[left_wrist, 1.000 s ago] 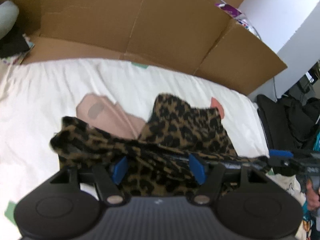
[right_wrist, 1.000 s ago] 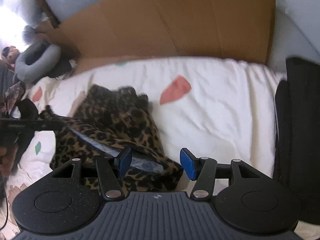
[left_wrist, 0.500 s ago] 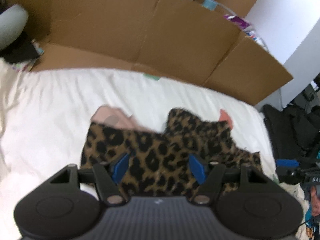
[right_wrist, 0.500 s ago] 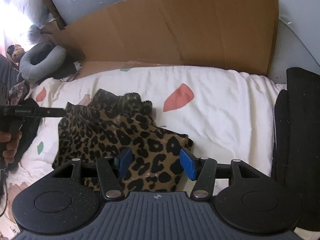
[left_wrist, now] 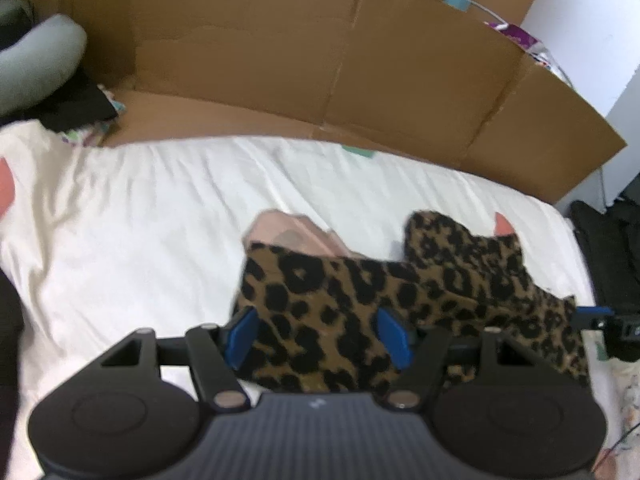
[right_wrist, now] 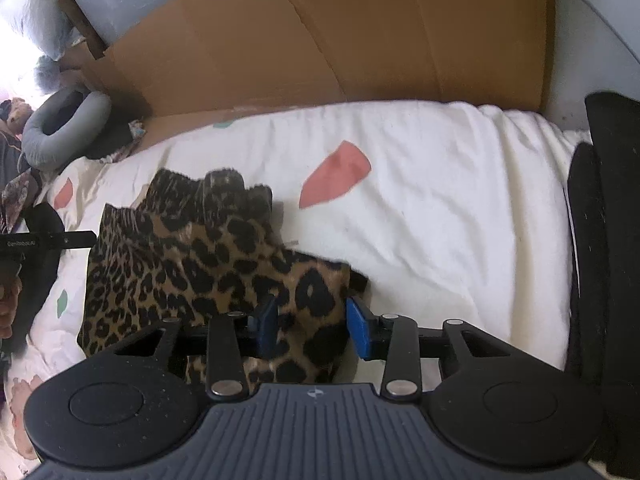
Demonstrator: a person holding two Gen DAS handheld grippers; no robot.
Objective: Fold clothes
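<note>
Leopard-print garment, brown with black spots, lies bunched and partly folded on a white bedsheet that carries a few coral and teal shapes. It sits near the front edge of the bed, close to both grippers.

In the left wrist view, going left to right: a grey cushion rests in the far left corner beside dark cloth. A brown cardboard wall stands along the far edge of the bed. A pale pink cloth peeks out from under the garment's far left edge. The left gripper hovers at the garment's near edge, its blue fingertips set wide apart with the spotted fabric showing between them; the fabric is not pinched. At the far right edge, the tip of the other tool is just visible beside the garment.

In the right wrist view, left to right: a person's hand at the left edge holds the other tool, whose black finger points at the garment's left side. The garment spreads across the lower left of the sheet. The right gripper has its blue fingertips on either side of a thick fold at the garment's right corner; the fold fills the gap, though whether it is squeezed cannot be told. A coral patch marks the sheet beyond, and a black chair back stands at the far right.
</note>
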